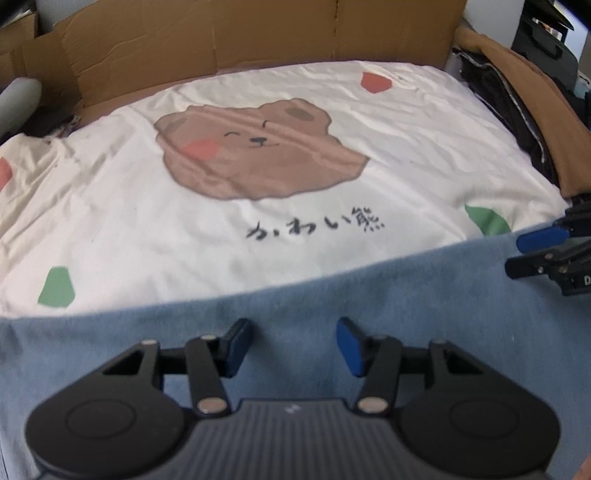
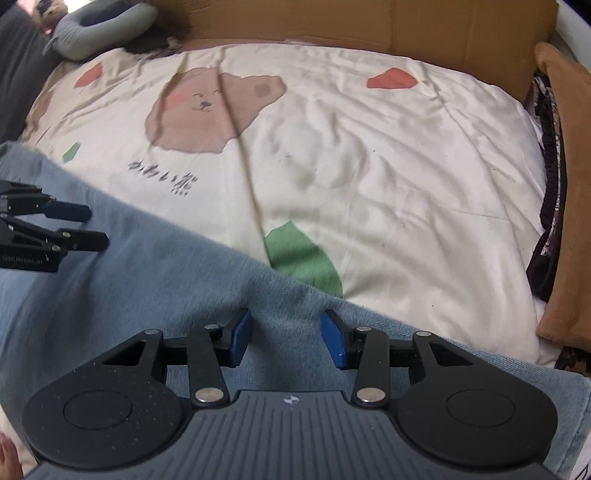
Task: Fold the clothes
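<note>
One light-blue cotton garment [image 1: 295, 295] lies flat across the near part of a bed, on one cream quilt cover printed with a brown bear [image 1: 258, 147]. Two claws hang over the blue cloth: the left claw [image 1: 291, 347] and the right claw [image 2: 284, 338], each partly open with nothing between its blue pads (both grip nothing). One brown cardboard sheet [image 1: 258, 33] stands behind the bed.

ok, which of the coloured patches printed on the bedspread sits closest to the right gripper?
The green patch, just past the blue garment's edge ahead of the right gripper. The red patches lie far back near the cardboard.
</note>
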The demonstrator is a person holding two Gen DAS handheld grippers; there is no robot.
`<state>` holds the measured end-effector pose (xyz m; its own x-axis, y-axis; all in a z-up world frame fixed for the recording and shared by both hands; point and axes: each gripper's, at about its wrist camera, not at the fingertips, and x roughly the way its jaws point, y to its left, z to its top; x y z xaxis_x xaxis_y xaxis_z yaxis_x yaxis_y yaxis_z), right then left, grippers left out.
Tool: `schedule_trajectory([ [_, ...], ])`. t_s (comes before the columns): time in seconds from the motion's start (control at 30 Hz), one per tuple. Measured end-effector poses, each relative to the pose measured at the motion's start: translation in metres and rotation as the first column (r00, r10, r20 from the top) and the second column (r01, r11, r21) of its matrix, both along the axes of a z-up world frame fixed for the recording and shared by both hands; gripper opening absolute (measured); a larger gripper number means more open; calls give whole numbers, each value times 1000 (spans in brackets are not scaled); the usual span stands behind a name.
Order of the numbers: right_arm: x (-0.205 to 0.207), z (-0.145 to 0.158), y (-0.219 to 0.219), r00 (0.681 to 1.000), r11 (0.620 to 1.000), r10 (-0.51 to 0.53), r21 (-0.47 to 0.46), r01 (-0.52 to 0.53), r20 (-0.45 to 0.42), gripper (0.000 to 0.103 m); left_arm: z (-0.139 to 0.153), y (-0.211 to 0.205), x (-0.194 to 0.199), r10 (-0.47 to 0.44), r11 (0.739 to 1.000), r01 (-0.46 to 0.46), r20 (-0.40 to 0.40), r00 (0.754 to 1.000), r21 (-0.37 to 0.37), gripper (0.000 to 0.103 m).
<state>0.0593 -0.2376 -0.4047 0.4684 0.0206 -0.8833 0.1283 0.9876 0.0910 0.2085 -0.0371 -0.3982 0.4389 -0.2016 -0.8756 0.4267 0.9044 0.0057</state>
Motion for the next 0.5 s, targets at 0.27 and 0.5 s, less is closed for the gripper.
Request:
schedule_trajectory([
  [0.27, 16, 2, -6, 998, 998, -62, -12, 62, 19, 46, 2, -5, 8, 87, 996, -86, 27, 996, -24, 55],
  [0.5, 11, 29, -2, 993, 1000, -12, 6, 11, 120, 38, 17, 16, 22, 207, 977, -204, 40, 978, -69, 25],
])
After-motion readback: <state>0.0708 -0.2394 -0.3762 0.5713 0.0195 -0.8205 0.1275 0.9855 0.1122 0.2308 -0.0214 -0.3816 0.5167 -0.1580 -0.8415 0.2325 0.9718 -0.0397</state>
